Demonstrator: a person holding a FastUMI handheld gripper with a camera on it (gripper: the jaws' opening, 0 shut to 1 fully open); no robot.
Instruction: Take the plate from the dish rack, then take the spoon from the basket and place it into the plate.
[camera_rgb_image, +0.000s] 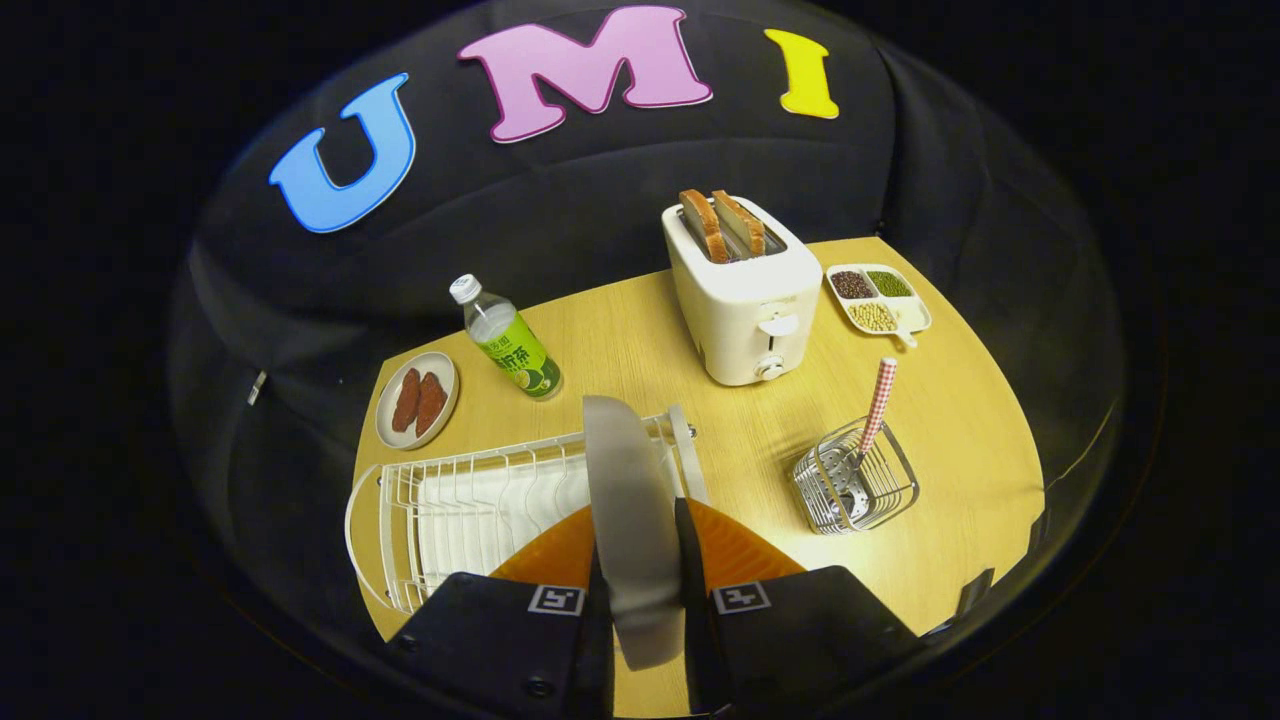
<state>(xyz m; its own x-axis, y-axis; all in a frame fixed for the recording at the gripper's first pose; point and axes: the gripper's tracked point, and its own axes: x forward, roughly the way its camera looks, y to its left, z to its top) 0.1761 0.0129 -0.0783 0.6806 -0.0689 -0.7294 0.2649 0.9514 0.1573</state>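
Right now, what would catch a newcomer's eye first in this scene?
The grey plate stands on edge, clamped between the gripper jaws over the white dish rack. Beyond it on the wooden table, a white toaster holds two bread slices. A wire basket to its right holds a spoon with a checked handle.

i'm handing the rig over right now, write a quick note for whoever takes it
Gripper: shut on the plate, held on edge between the fingers, over the right end of the dish rack.
Spoon: standing in the wire basket, right of the rack, checked handle up.
Done: plate gripped and apparently lifted from the rack.
Left: set the plate flat on the table, release it, grasp the spoon from the basket and put it in the plate.
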